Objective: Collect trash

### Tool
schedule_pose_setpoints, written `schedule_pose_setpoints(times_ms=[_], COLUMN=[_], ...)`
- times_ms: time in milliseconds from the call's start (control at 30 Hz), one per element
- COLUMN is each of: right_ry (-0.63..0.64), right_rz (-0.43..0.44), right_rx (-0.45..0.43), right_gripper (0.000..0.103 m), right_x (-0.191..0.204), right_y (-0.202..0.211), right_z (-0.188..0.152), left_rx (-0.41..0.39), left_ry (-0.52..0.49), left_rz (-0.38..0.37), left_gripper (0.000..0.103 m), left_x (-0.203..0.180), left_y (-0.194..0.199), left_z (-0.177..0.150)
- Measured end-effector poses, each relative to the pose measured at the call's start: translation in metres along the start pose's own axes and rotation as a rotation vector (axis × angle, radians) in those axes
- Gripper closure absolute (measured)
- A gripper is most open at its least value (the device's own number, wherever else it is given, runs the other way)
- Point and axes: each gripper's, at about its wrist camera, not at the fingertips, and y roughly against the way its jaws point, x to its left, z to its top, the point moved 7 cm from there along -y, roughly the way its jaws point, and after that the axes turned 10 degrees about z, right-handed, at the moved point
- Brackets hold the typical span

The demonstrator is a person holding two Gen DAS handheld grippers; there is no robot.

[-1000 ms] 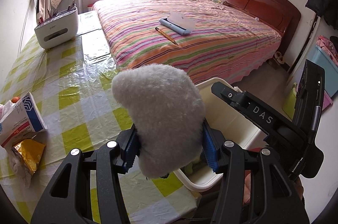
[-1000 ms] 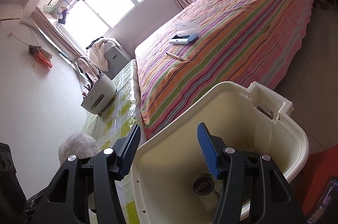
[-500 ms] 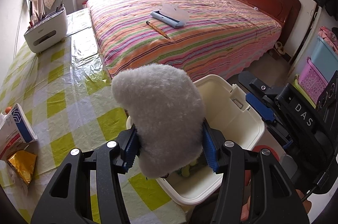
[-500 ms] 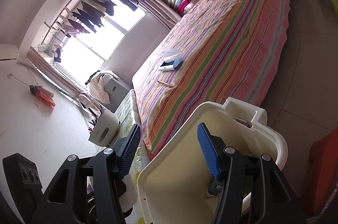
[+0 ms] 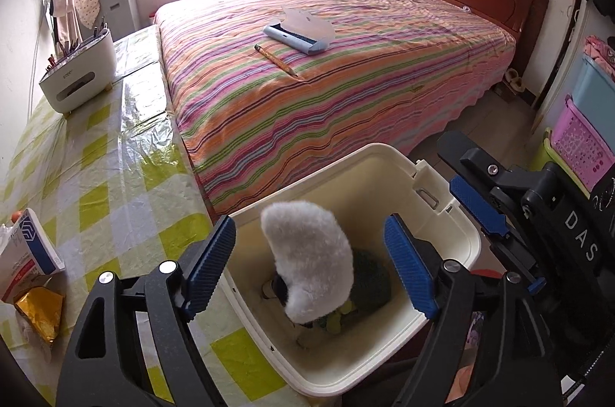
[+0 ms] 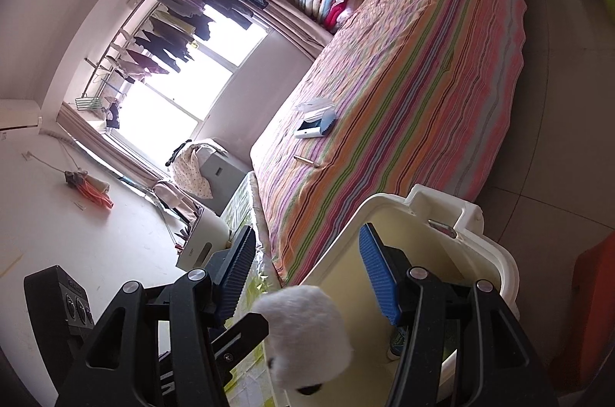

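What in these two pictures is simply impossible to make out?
- What lies at the bottom of the bin: left wrist view, the white fluffy thing covers most of it.
- Whether that fluffy thing has landed or is falling: unclear in both views.
- Print on the blue and white box: left wrist view, too small, cut by the edge.
- The bin's floor: right wrist view, right gripper blocks it.

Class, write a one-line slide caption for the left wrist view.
Left tool, just opened, drops a fluffy white toy into the cream bin beside the striped bed.

left wrist – steep down, close over bin (image 5: pixel 453 226) | right wrist – rolled, shallower | shared: bin, bed (image 5: pixel 346 61)
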Motion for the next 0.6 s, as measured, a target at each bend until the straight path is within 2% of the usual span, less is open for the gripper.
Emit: schedule_pose_setpoints(times_ms=[33,133,200,233,333,400,500,600], right_ry=[0.0,-0.004,-0.015,-0.019,-0.029,-0.035,-0.04,-0.039], right_rz=[0.0,0.001,0.007,0.007,0.007,0.011,0.014,0.008], right_rx=[0.0,0.009,0.02,0.027,0.047,0.06,0.08,0.102], right_gripper=[0.048,0.048,0.048,0.048,0.048,0.048,0.048,0.043], right_x=[0.0,0.0,-0.002,-0.002,-0.003,-0.002,0.0,0.003], right_y=[0.0,-0.002,-0.004,-0.005,-0.008,-0.01,-0.013,-0.018], right_z=[0.0,-0.001,-0.002,-0.002,-0.005,-0.008,-0.013,-0.019], left_rx=[0.0,0.008,0.021,0.039,0.128,0.124,0.012,-0.107], left_ry=[0.001,0.04,0.106,0.151,0.315,0.411,0.418,0.37], left_rz=[0.003,-0.02,-0.101,-0.18,-0.525,-0.709,-0.921,-1.08], left_gripper=[0.02,0.02,0.02,0.02,0.02,0.02,0.02,0.019], left_x=[0.0,0.007,0.016,0.02,0.031,0.04,0.052,0.062], left_y=[0.002,0.01,0.02,0.027,0.054,0.085,0.15,0.22], left_z=[0.001,0.001,0.001,0.0,-0.002,-0.003,0.001,0.004])
